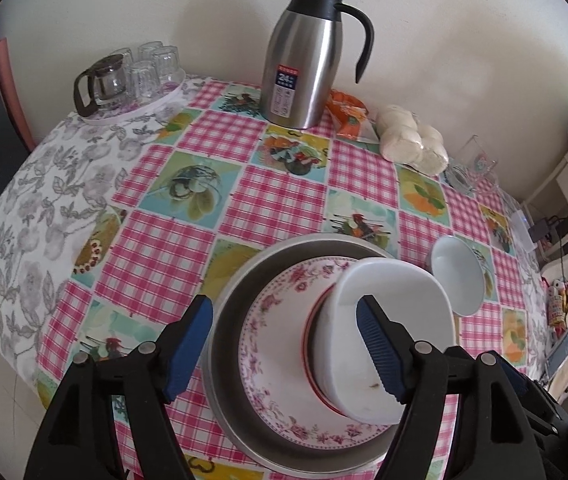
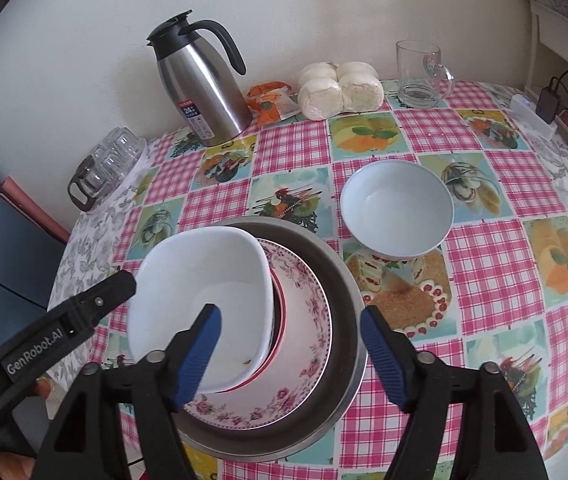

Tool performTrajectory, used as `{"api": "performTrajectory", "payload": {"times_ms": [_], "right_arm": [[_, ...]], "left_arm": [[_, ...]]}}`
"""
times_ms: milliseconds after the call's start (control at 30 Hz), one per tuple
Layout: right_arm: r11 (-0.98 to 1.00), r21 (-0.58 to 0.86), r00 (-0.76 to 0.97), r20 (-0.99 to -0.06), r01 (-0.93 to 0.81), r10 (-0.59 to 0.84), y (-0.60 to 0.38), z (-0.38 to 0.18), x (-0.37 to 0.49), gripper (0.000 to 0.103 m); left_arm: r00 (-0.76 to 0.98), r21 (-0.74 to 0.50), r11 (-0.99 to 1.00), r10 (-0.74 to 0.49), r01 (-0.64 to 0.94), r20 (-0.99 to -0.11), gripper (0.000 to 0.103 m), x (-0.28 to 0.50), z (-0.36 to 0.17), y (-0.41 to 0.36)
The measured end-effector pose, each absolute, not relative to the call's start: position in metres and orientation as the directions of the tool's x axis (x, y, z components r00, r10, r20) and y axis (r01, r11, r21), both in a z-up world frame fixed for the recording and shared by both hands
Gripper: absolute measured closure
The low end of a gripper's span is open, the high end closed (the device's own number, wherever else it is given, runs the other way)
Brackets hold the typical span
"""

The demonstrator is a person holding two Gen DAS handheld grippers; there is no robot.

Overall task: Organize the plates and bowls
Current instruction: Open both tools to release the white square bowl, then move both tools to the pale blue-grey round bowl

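Observation:
A metal pan [image 1: 240, 280] [image 2: 343, 280] near the table's front edge holds a pink floral plate [image 1: 280, 364] [image 2: 307, 336]. On it sits a red-rimmed bowl [image 1: 311, 320] with a white square bowl [image 1: 395, 300] [image 2: 204, 276] nested inside. A round white bowl [image 1: 457, 272] [image 2: 397, 210] stands alone to the right. My left gripper [image 1: 284, 344] is open above the stack, its right finger over the square bowl. My right gripper [image 2: 289, 348] is open above the stack, its left finger over the square bowl. The left gripper's finger also shows in the right wrist view [image 2: 84, 304].
At the back stand a steel thermos jug [image 1: 303, 64] [image 2: 200, 88], a tray of glasses with a glass pot [image 1: 132, 80] [image 2: 104, 168], an orange packet [image 1: 347, 114], bagged buns [image 1: 411, 140] [image 2: 339, 90] and a glass mug [image 2: 421, 74]. The checked cloth [image 1: 156, 256] covers the table.

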State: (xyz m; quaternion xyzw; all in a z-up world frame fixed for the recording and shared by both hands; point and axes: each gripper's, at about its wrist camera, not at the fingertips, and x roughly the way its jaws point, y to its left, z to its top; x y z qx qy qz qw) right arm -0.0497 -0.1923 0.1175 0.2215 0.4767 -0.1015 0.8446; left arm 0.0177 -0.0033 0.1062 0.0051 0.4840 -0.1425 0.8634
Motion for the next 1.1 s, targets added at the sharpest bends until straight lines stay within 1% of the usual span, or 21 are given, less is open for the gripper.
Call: {"api": "performTrajectory", "payload": {"times_ms": [67,133,200,233,300,367,500,567,633,800,1100], "right_arm": [[0.88,0.279,0.525,-0.85,0.383,0.041,-0.192,0.117,-0.05,0.021],[0.879,0.282,0.526,-0.849,0.384,0.043,-0.193,0.117,-0.05,0.019],[0.879,0.282,0.528,-0.848,0.384,0.041,-0.193,0.117,-0.05,0.019],[0.879,0.281,0.529,-0.848,0.385,0.04,-0.193,0.117,-0.05,0.018],[0.878,0.278,0.529,-0.848,0.39,0.033,-0.194,0.117,-0.051,0.016],[0.874,0.266,0.529,-0.848,0.406,0.013,-0.196,0.117,-0.052,0.0],[0.871,0.265,0.539,-0.842,0.414,0.0,-0.2,0.118,-0.053,0.0],[0.869,0.267,0.541,-0.841,0.417,-0.001,-0.201,0.119,-0.053,0.0],[0.868,0.269,0.541,-0.841,0.417,0.0,-0.202,0.119,-0.053,0.0],[0.866,0.277,0.545,-0.838,0.416,0.006,-0.203,0.12,-0.054,0.0],[0.859,0.291,0.55,-0.835,0.422,0.013,-0.21,0.121,-0.057,0.0]], "left_arm": [[0.508,-0.122,0.962,-0.234,0.244,-0.829,0.027,0.018,0.108,-0.002],[0.519,-0.121,0.964,-0.231,0.237,-0.823,0.026,0.018,0.11,0.0],[0.529,-0.114,0.968,-0.22,0.225,-0.819,0.017,0.018,0.11,0.002],[0.535,-0.108,0.97,-0.212,0.219,-0.818,0.01,0.019,0.11,0.002],[0.542,-0.096,0.973,-0.196,0.208,-0.817,0.01,0.019,0.11,0.003],[0.544,-0.096,0.975,-0.192,0.199,-0.817,0.01,0.02,0.11,0.004],[0.553,-0.09,0.98,-0.174,0.175,-0.815,0.009,0.02,0.11,0.006],[0.555,-0.09,0.982,-0.168,0.166,-0.815,0.006,0.02,0.11,0.006],[0.554,-0.094,0.982,-0.17,0.164,-0.815,0.006,0.02,0.109,0.006],[0.556,-0.094,0.983,-0.167,0.157,-0.814,0.005,0.019,0.109,0.005],[0.585,-0.136,0.984,-0.178,0.116,-0.791,0.005,0.016,0.118,0.001]]}}
